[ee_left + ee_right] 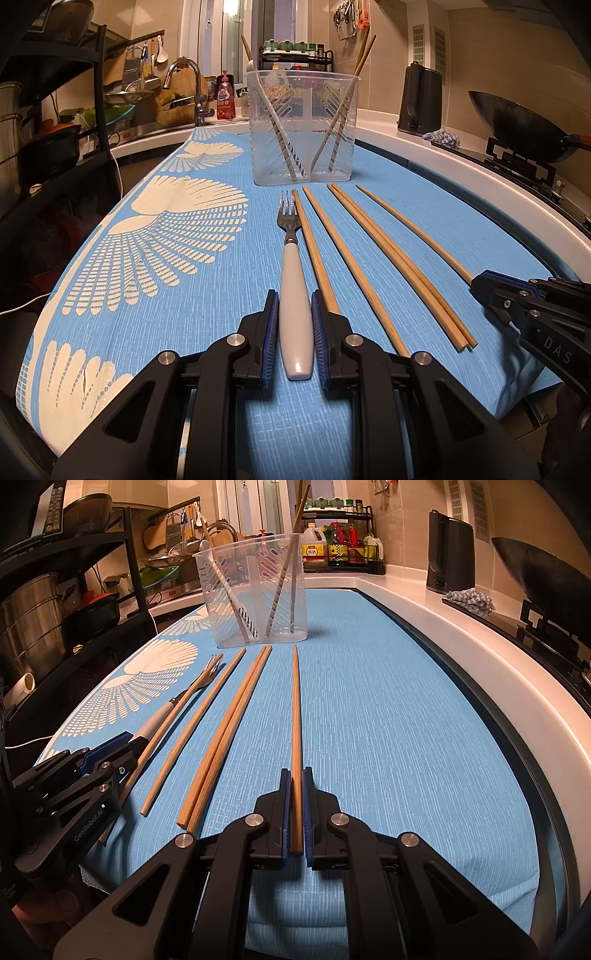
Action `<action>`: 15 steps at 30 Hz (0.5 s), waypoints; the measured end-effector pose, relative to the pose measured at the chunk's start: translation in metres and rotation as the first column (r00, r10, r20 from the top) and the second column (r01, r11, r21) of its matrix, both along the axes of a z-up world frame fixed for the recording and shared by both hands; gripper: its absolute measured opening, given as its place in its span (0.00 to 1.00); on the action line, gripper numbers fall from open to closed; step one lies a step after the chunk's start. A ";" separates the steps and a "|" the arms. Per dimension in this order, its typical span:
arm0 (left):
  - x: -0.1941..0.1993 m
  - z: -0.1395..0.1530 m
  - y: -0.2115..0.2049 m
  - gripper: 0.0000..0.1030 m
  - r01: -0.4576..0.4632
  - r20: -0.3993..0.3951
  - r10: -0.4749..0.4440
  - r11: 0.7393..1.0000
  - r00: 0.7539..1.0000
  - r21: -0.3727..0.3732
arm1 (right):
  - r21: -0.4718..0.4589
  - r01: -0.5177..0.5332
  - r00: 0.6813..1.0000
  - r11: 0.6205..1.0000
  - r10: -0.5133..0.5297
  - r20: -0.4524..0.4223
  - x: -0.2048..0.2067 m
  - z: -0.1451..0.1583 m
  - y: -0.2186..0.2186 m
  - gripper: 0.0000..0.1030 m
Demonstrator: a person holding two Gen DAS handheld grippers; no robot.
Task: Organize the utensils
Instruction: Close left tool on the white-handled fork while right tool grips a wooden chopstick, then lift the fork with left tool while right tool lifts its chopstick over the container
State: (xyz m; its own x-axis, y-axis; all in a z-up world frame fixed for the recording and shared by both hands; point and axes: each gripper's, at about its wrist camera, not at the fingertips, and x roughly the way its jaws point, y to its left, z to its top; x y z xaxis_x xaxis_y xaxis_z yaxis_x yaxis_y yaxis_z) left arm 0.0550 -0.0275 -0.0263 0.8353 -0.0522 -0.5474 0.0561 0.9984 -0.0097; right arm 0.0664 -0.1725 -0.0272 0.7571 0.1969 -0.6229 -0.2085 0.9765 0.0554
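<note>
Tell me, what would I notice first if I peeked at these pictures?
Two black grippers, each pinching something on the blue cloth: the left gripper is shut on a white-handled fork, the right gripper on a single chopstick. Between them lie more chopsticks, and behind stands a clear utensil holder.

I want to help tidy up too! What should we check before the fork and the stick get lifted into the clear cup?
1. Left gripper has the fork: ok, its fingers press both sides of the white handle.
2. Right gripper has the single chopstick: ok, shut on its near end.
3. Fork and chopstick both still lie on the blue cloth: ok, not yet lifted.
4. Neighbouring chopstick clear of the fork: not ok, it lies close beside it, under the left gripper's right finger.
5. Clear holder upright with room: ok, only a few utensils inside.
6. Path to the holder free: ok, bare cloth ahead.
</note>
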 end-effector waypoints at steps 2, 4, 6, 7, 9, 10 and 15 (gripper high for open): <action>0.000 0.000 0.000 0.18 0.000 0.002 0.000 1.000 1.000 0.001 | -0.001 0.000 1.000 1.000 0.000 0.002 0.000 0.000 0.000 0.06; 0.000 0.000 0.000 0.18 0.000 0.002 0.000 1.000 1.000 0.001 | -0.004 0.000 1.000 1.000 0.000 0.002 0.000 0.000 0.000 0.06; 0.000 0.000 0.000 0.18 0.001 0.003 -0.001 1.000 1.000 0.002 | -0.007 0.000 1.000 1.000 0.000 0.004 0.000 0.001 0.000 0.06; 0.000 0.000 -0.001 0.18 0.001 0.002 -0.001 1.000 1.000 0.003 | -0.009 0.000 1.000 1.000 0.000 0.005 0.000 0.001 0.000 0.06; -0.001 0.001 -0.001 0.18 0.001 0.000 -0.001 1.000 1.000 0.003 | -0.014 0.001 1.000 1.000 -0.001 0.005 0.001 0.002 0.001 0.06; -0.001 0.001 -0.001 0.18 0.002 -0.001 -0.002 1.000 1.000 0.002 | -0.011 0.003 1.000 1.000 -0.003 0.002 0.001 0.002 0.001 0.06; 0.000 0.003 -0.001 0.18 0.006 -0.012 -0.006 1.000 1.000 -0.009 | 0.015 0.018 1.000 1.000 -0.018 -0.015 0.002 0.004 -0.003 0.06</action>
State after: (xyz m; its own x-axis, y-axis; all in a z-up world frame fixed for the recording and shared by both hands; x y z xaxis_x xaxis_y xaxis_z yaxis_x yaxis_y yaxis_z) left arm 0.0555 -0.0283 -0.0228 0.8280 -0.0620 -0.5572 0.0617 0.9979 -0.0194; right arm 0.0685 -0.1751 -0.0234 0.7514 0.1924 -0.6312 -0.1895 0.9792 0.0728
